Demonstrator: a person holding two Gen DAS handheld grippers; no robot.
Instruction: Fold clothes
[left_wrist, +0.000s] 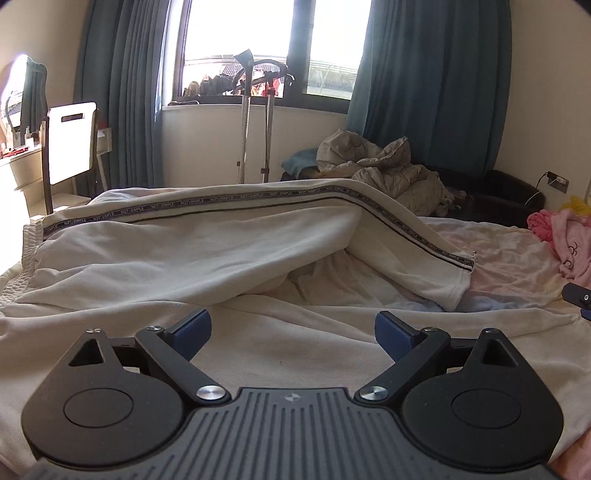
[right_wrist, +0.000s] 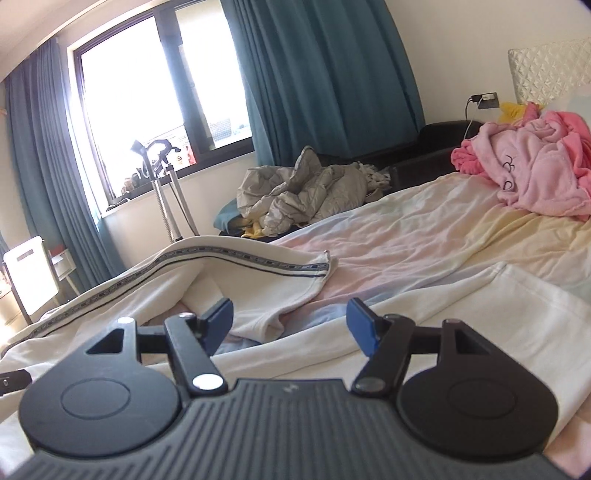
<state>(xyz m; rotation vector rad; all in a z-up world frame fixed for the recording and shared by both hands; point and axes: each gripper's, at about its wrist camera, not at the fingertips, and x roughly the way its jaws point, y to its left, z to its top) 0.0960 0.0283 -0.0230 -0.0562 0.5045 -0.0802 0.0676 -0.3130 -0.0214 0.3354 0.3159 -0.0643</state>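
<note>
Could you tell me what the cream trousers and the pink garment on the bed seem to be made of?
Cream trousers: apparently a soft, matte cotton-type knit, draping in rounded folds, with a woven lettered tape along the side. Pink garment: probably fleece or plush, judging by its fuzzy, thick-looking surface.

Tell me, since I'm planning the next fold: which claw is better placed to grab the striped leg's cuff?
Probably the right claw: open, with the cuff just ahead. From the left claw, the cuff lies far right.

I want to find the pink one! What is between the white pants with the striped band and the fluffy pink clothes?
Only the bare pastel bedsheet lies between the white pants and the fluffy pink clothes, clearest in the right wrist view.
</note>
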